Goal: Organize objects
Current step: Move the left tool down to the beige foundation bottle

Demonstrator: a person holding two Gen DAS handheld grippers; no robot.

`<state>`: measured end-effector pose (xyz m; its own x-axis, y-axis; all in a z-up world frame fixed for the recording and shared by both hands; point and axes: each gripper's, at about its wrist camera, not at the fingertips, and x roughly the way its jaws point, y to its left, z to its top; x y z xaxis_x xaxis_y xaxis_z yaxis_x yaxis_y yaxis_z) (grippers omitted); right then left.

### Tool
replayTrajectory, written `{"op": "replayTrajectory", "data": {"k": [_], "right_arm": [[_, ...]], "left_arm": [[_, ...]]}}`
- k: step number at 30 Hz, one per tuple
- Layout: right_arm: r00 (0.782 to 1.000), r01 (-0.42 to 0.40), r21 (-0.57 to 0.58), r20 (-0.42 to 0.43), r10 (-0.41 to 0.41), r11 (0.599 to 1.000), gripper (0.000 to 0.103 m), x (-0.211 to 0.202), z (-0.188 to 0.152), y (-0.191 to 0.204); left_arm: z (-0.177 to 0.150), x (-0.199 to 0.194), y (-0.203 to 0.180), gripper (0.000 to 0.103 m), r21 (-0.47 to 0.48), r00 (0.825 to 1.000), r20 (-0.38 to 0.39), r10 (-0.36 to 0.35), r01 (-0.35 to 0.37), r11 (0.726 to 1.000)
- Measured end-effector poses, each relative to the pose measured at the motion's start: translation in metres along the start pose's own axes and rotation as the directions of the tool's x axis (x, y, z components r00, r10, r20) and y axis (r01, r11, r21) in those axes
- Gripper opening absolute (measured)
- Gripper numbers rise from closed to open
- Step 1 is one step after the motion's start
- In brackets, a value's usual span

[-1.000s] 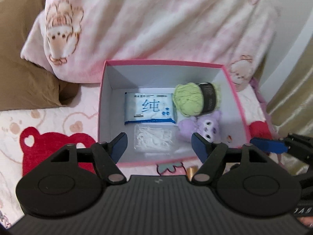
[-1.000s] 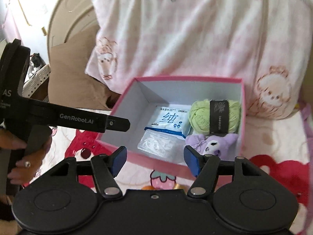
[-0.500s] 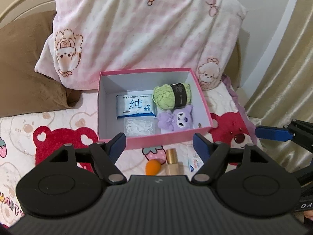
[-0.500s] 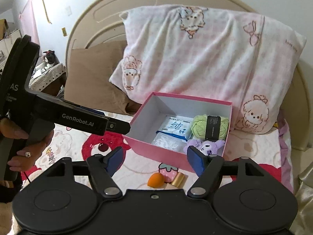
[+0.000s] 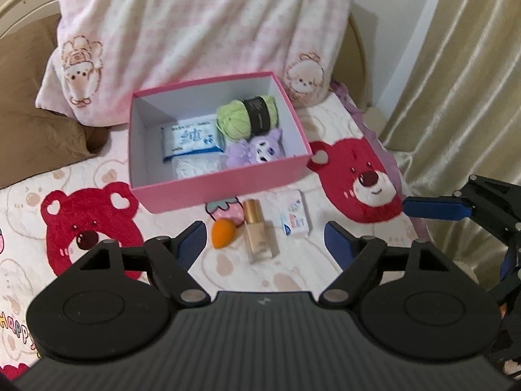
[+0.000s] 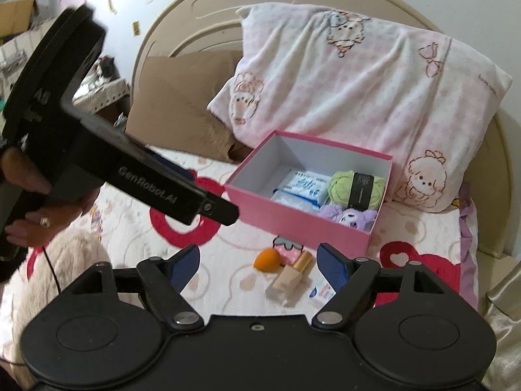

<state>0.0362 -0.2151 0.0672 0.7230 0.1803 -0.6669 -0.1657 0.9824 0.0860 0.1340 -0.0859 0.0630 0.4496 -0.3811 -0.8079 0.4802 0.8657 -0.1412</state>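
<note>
Beyond the left gripper's (image 5: 265, 239) fingers (image 5: 192, 239) stands the open pink cardboard box (image 5: 221, 192). Between fingers and box lie, left to right, an orange teardrop sponge (image 5: 223, 233), a gold-capped glass bottle (image 5: 259, 234) and a small white packet (image 5: 294, 216).

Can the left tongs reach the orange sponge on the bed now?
Probably yes: the left tongs are open and empty, and the orange sponge lies uncovered beside the foundation bottle, outside the pink box.

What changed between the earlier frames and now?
Both hand-held grippers, left and right, pulled back from the pink box, jaws just opening, nothing between them. The orange sponge, foundation bottle and small packet came into view. Box contents unchanged.
</note>
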Motion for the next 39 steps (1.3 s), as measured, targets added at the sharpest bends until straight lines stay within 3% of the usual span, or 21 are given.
{"op": "replayTrajectory", "data": {"k": [5, 9, 16, 19, 20, 23, 31, 39], "right_arm": [[1.000, -0.012, -0.037, -0.017, 0.011, 0.999, 0.085, 0.007, -0.018, 0.002], [0.999, -0.024, -0.025, -0.035, 0.023, 0.999, 0.085, 0.019, -0.030, -0.002], [0.999, -0.033, 0.002, -0.031, 0.033, 0.999, 0.085, 0.038, -0.047, -0.012], [0.995, -0.047, -0.018, 0.086, 0.048, 0.999, 0.085, 0.038, -0.055, -0.013], [0.989, -0.037, -0.045, 0.143, 0.043, 0.998, 0.092, 0.037, -0.058, -0.012], [0.979, 0.006, -0.081, 0.205, 0.010, 0.997, 0.098, 0.042, -0.059, -0.010], [0.986, 0.036, -0.037, 0.163, -0.029, 0.999, 0.099, 0.085, -0.054, -0.017], [1.000, -0.018, 0.046, 0.002, 0.018, 0.999, 0.098, 0.143, -0.057, -0.024]], "left_arm": [[-0.011, 0.019, -0.007, 0.083, 0.001, 0.999, -0.039, -0.034, 0.035, 0.999], [-0.021, 0.045, -0.004, 0.083, -0.071, 0.988, -0.119, -0.098, 0.090, 0.993], [-0.035, 0.080, 0.004, 0.083, -0.079, 0.993, -0.108, -0.037, 0.029, 0.996], [-0.036, 0.092, 0.010, 0.083, -0.087, 0.997, -0.072, -0.035, 0.029, 0.996], [-0.035, 0.095, 0.013, 0.083, -0.098, 0.998, -0.055, -0.032, 0.026, 0.995], [-0.030, 0.102, 0.020, 0.083, -0.132, 1.000, -0.026, -0.016, 0.013, 0.991], [-0.020, 0.123, 0.027, 0.083, -0.149, 0.999, 0.001, -0.041, 0.040, 0.988], [-0.041, 0.157, 0.058, 0.081, -0.169, 0.999, -0.027, -0.037, 0.032, 0.985]]}}
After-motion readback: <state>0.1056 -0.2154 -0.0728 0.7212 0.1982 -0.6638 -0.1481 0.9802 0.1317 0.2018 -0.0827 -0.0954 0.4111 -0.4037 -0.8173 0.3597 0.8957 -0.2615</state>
